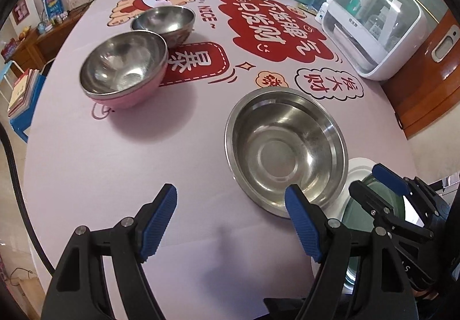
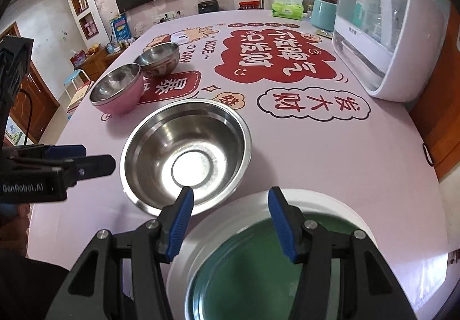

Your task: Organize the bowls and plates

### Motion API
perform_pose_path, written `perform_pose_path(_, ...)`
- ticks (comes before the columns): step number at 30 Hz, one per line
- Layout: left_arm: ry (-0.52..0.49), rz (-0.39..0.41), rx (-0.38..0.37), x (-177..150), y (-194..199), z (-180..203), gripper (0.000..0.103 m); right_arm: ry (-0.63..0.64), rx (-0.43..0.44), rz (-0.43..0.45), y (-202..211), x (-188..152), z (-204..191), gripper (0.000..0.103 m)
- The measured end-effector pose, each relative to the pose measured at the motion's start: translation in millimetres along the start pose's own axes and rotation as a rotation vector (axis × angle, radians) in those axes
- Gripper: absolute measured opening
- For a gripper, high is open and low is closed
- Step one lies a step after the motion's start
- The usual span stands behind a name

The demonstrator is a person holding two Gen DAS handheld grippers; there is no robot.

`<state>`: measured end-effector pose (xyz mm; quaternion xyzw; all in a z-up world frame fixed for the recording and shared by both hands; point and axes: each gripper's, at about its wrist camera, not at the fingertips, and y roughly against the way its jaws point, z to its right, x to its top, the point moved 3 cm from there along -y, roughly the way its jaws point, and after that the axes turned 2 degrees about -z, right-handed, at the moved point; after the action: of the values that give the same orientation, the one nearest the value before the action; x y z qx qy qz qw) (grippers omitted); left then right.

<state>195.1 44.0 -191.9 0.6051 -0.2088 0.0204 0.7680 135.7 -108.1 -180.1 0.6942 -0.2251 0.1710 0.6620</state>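
On bench (image 1: pixel 86 153), far left: pink bowl (image 1: pixel 123 70) nested in a second, both empty; steel bowl (image 1: pixel 164 22) behind, empty. Centre: wide steel basin (image 1: pixel 286 153), empty. Near right: green bowl (image 2: pixel 253 268) on white plate (image 2: pixel 330 202). Left tool (image 1: pixel 230 222) spread, holding nothing. Right tool (image 2: pixel 230 222) spread above green bowl.

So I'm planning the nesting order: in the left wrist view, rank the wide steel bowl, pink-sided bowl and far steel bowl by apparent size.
1. Wide steel bowl, though nearest.
2. Pink-sided bowl.
3. Far steel bowl, farther off, so unsure against the pink one.
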Motion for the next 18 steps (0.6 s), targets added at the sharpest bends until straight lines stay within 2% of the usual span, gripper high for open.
perform_pose_path(8, 0.016, -0.035, -0.039, 8, -27, 0, 0.076, 0.012, -0.004, -0.042, -26, 10, 1, 0.054)
perform_pose_path(18, 0.054, -0.072, -0.057, 12, -52, -5, 0.064, 0.016, -0.010, -0.064, -46, 16, 4, 0.054)
